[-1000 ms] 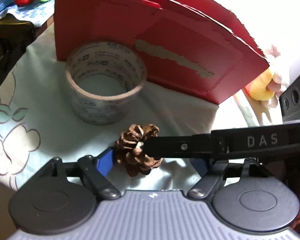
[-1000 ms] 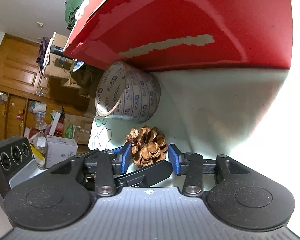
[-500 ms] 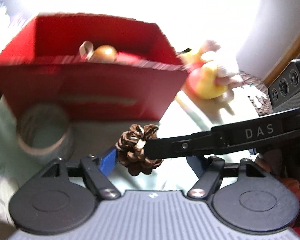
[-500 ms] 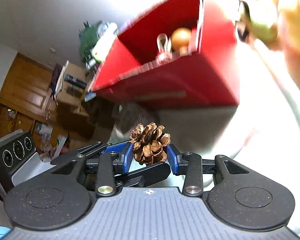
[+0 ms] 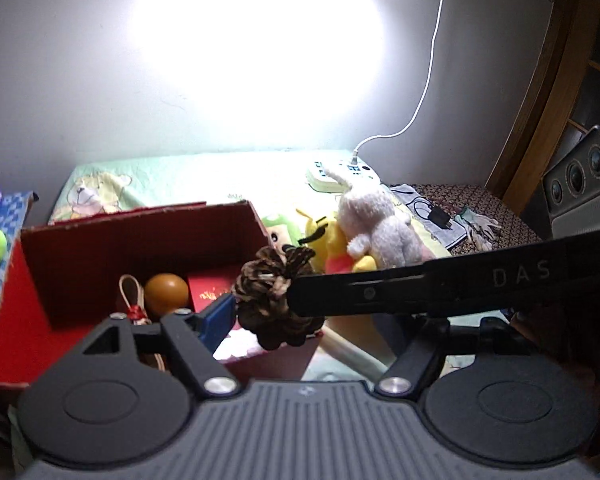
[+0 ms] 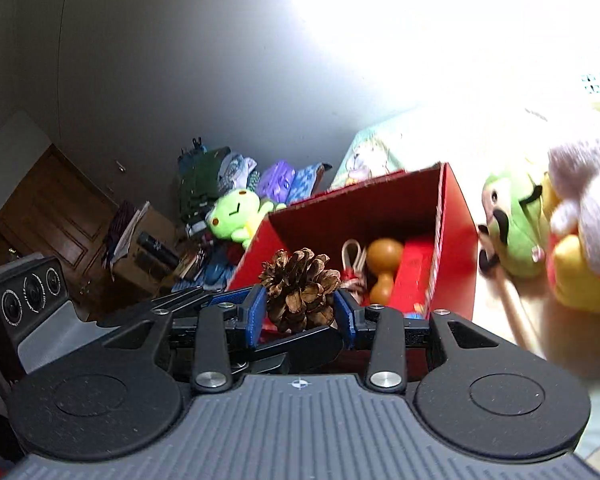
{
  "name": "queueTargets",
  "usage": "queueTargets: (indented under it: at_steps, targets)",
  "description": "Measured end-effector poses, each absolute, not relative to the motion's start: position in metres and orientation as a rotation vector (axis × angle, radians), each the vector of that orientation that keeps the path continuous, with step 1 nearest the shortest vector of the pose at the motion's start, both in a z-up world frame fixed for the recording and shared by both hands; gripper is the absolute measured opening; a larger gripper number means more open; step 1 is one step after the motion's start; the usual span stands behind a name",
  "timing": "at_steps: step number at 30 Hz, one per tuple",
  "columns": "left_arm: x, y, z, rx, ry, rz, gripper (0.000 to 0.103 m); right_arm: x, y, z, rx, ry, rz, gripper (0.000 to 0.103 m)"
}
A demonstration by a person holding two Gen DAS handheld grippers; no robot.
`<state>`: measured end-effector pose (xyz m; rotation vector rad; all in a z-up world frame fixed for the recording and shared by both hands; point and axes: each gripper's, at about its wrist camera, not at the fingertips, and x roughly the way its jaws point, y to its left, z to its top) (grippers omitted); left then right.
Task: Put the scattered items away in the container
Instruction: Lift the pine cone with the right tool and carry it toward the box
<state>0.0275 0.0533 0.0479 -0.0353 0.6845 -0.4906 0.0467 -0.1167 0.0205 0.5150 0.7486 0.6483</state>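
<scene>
A second ago my tongs were down low with the pinecone (image 6: pixel 300 288) on the cloth next to a tape roll, facing the outer wall of the red box (image 5: pixel 16 312); now everything's lifted and I'm looking down into the open box, tape roll out of view. My right tongs (image 6: pixel 300 314) are clenched on the pinecone, blue pads pressing both sides, and it hangs over the box's near edge. The cone's long axis runs roughly up and away from the camera, tip toward the box's back wall. Its woody brown scales are splayed open, all dry and rough. My left tongs (image 5: pixel 324 312) are spread apart, grasping nothing; the right tool's black finger crosses between them. The box is cardboard, matte red, ragged rim. Inside sit a smooth glossy orange-brown gourd (image 6: pixel 384 264), a cord loop (image 5: pixel 132 292) and a flat red packet (image 5: pixel 212 288). Fuzzy plush toys (image 5: pixel 372 228) lie just beside the box on the pale quilted cloth (image 5: pixel 204 180).
</scene>
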Motion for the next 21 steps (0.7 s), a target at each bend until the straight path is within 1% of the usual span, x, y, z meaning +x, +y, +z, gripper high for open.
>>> queueTargets:
  at_steps: [11, 21]
  targets:
    - [0.07, 0.096, 0.074, -0.026, 0.656, -0.445, 0.076, 0.098, -0.074, 0.038, 0.515, 0.71, 0.698, 0.041]
    - [0.086, 0.148, 0.055, -0.028, 0.649, -0.401, 0.076, 0.124, -0.027, 0.02, 0.524, 0.784, 0.766, 0.041]
